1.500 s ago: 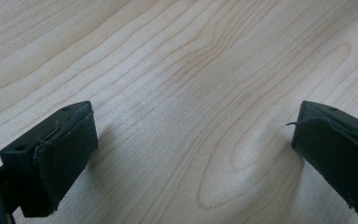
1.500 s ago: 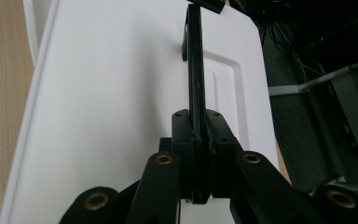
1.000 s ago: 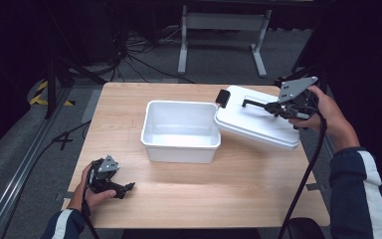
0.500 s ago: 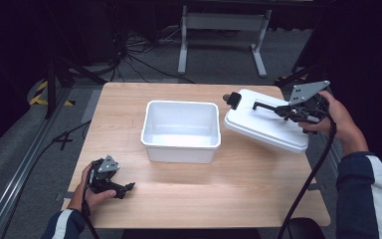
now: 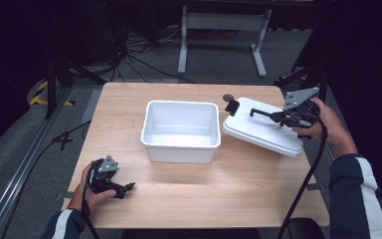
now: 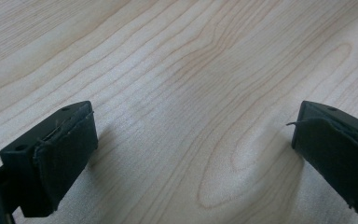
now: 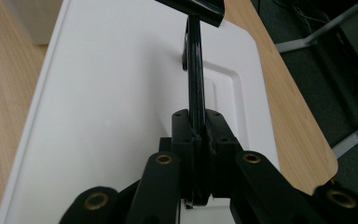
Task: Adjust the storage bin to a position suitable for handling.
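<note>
Right gripper point(image 5: 266, 113): clamped on the thin black handle point(image 7: 195, 84) of a white lid point(image 5: 263, 133), jaws pressed together on it, as the right gripper view shows from just behind the pads.
Right hand point(image 5: 323, 124): wrapped around the gripper body at the right edge of the surface point(image 5: 229, 199), a dark sleeve with a white stripe behind it.
Lid: white, rectangular, with rounded corners and a shallow raised panel under the handle; it sits tilted at the right of the surface, just beside the tub, its far corner with a black latch point(image 5: 232, 107) near the tub's right rim.
Tub point(image 5: 181, 132): white, open, empty, standing upright near the middle of the surface.
Left gripper point(image 5: 122, 188): resting low at the near left corner of the surface, jaws wide apart with nothing between them; the left gripper view shows bare wood grain between the two black pads point(image 6: 65, 158).
Left hand point(image 5: 94, 191): closed around its gripper, well apart from the tub.
Surface: light wood, rectangular, with a small round dark fitting point(image 5: 228, 97) near its far edge behind the lid.
Background: dark floor with loose cables and the pale legs of a stand point(image 5: 219, 35) beyond the surface.
</note>
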`<state>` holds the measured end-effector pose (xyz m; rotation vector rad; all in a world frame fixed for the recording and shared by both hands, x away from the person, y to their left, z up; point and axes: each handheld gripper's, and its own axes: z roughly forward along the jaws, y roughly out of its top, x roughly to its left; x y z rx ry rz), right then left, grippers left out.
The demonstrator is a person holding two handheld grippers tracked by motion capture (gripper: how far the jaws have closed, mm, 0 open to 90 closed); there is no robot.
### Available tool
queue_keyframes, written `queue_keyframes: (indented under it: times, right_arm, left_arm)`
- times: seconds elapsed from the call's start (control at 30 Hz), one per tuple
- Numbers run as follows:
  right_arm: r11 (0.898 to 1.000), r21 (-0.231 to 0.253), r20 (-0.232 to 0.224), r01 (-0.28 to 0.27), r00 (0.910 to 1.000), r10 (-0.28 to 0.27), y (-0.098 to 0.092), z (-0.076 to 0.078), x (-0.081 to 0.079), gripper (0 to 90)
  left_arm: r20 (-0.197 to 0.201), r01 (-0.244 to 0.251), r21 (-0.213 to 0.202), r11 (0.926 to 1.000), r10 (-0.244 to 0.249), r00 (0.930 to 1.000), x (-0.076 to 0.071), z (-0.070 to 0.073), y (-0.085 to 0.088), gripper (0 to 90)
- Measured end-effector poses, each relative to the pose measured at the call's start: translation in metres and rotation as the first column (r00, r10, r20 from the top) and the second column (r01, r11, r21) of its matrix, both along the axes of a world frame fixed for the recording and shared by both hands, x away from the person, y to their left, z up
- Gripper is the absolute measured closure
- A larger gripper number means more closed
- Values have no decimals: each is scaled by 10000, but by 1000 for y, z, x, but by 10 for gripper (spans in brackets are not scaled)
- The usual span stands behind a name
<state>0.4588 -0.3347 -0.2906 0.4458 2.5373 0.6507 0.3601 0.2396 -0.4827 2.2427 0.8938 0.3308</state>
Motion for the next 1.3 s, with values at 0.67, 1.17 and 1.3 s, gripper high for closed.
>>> queue_keyframes:
  times: [0.67,1.17,1.3]
  right_arm:
    - [9993,-143,-939,331,9950,-343,7,-62,28,849]
    - [9982,46,-1291,592,9899,-581,3,-85,35,848]
    - [9968,-152,-1309,782,9882,-795,2,-90,35,845]
  left_arm:
    - [-8,-13,-6,10000,13,10000,0,0,0,6]
    - [2,-1,-2,10000,1,10000,0,0,0,6]
    - [-3,-34,7,10000,34,10000,0,0,0,7]
